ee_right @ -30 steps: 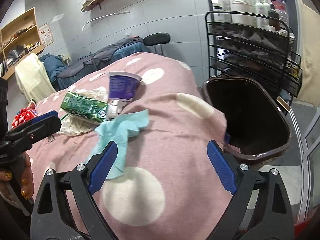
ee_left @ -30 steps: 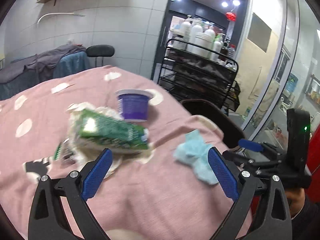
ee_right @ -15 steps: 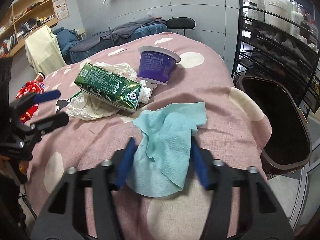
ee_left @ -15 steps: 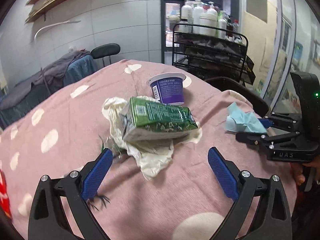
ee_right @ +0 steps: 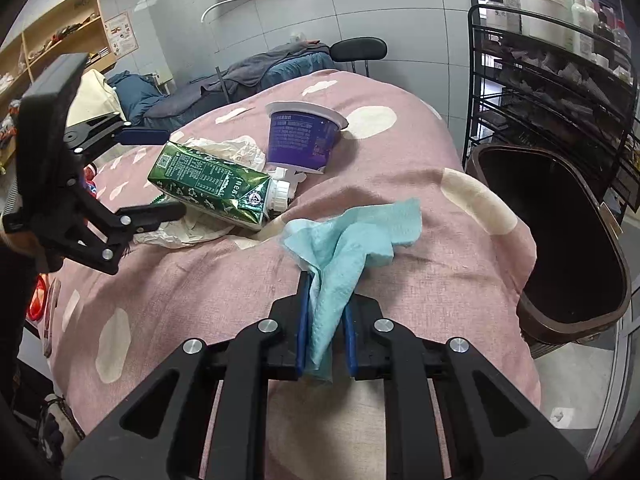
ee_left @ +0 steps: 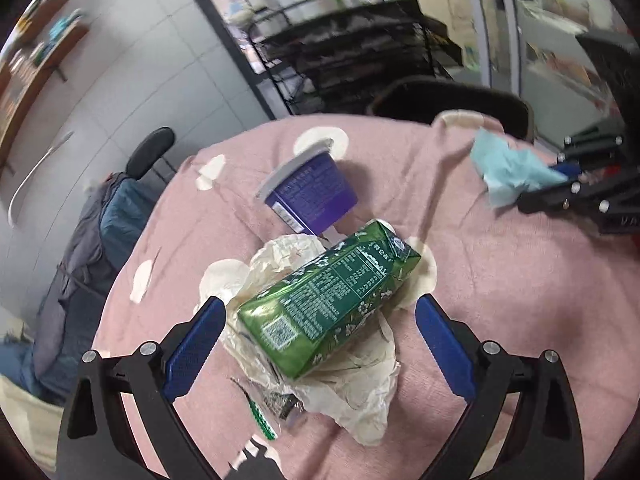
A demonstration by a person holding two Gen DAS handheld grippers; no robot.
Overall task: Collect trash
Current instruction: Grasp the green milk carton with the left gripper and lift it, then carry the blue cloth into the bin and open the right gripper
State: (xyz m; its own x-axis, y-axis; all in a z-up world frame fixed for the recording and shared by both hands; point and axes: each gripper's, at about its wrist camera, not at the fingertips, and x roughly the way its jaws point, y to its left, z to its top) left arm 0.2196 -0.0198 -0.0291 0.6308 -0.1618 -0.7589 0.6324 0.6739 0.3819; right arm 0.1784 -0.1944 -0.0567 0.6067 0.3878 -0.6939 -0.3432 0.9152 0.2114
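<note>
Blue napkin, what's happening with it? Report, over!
Right gripper shut on crumpled light-blue paper napkin. Left gripper open around green drink carton. Dark brown bin open, path clear.

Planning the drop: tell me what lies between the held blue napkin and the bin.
In the right wrist view, only pink spotted cloth separates blue napkin from bin.

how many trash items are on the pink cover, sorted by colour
green: 1, carton
purple: 1, cup
light blue: 1, tissue, pinched in the right claw
white: 1, crumpled paper
clear: 1, small wrapper
total: 5
</note>
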